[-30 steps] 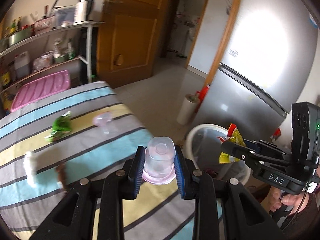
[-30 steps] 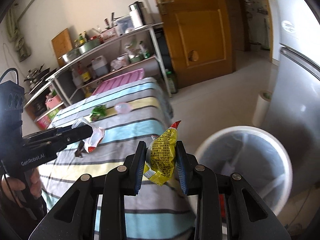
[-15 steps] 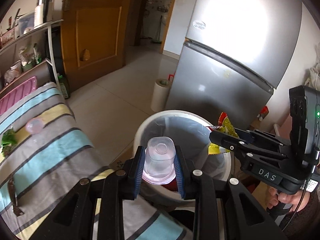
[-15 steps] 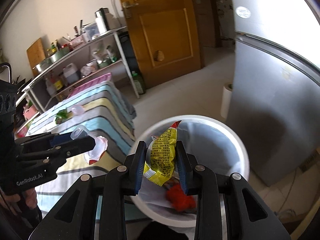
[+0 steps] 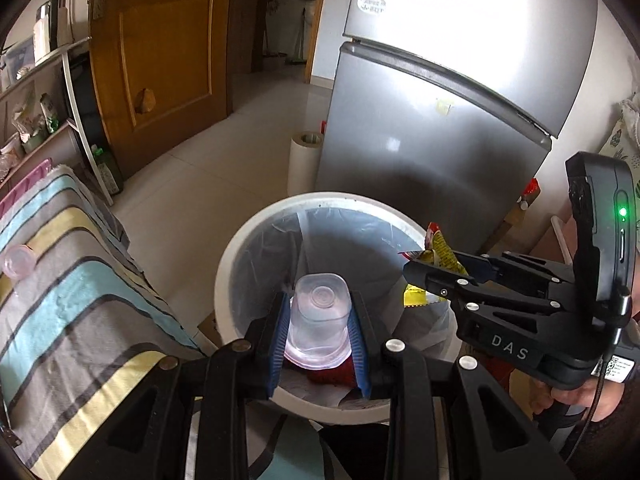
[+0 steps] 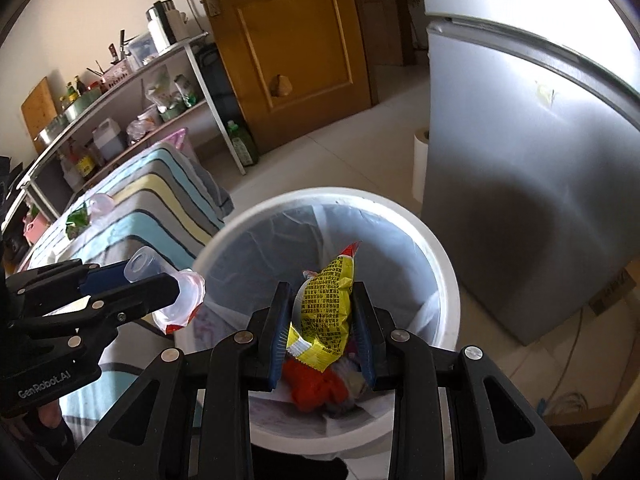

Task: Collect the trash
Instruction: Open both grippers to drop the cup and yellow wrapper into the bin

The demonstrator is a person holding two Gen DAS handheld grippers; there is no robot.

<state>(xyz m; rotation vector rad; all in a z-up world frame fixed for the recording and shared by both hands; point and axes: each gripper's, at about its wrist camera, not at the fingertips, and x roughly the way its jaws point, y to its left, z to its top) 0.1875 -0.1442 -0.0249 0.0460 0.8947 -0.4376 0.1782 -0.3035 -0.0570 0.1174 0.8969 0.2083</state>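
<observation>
My left gripper is shut on a clear plastic cup and holds it over the near rim of the white lined trash bin. My right gripper is shut on a yellow snack wrapper and holds it above the same trash bin, which has red trash at the bottom. The right gripper also shows in the left wrist view, over the bin's right rim. The left gripper with the cup also shows in the right wrist view.
A table with a striped cloth stands left of the bin, with a pink cup and a green wrapper on it. A grey fridge stands behind the bin, with a paper roll beside it. Shelves and a wooden door stand beyond.
Both grippers have swung from over the table to above the trash bin, each still holding its item. The bin has come closer and more central in both views.
</observation>
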